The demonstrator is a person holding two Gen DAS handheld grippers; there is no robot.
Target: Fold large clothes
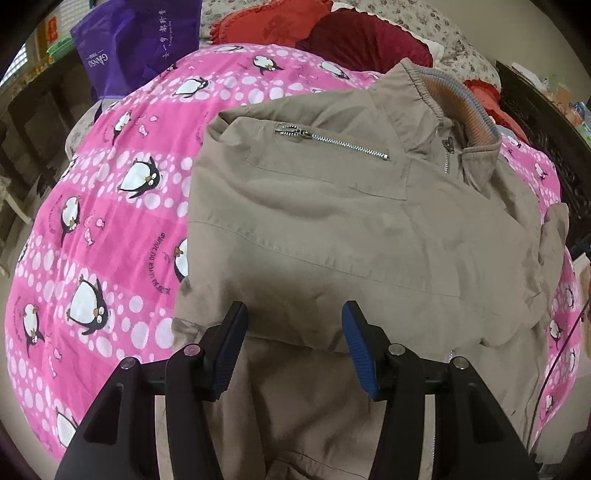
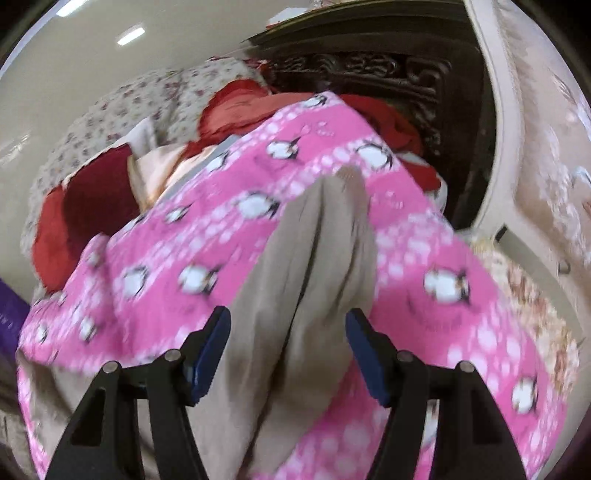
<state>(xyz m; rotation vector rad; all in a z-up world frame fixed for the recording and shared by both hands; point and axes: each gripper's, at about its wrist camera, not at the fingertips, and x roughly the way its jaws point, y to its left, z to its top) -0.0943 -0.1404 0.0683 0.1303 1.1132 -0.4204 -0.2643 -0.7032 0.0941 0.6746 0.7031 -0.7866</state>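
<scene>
A beige zip jacket (image 1: 332, 221) lies on a pink penguin-print blanket (image 1: 92, 229), collar at the far right, chest zip pocket facing up, its left side folded over the body. My left gripper (image 1: 293, 317) is open just above the jacket's folded edge, holding nothing. In the blurred right wrist view, a beige sleeve (image 2: 317, 258) stretches away over the pink blanket (image 2: 443, 314). My right gripper (image 2: 288, 325) is open, its jaws either side of the sleeve, not closed on it.
Red cushions (image 1: 332, 33) and a floral pillow (image 1: 461, 48) lie at the bed's far end. A purple bag (image 1: 129, 44) sits at far left. A dark carved headboard (image 2: 369, 74) and a pale cabinet door (image 2: 535, 147) stand beyond the blanket.
</scene>
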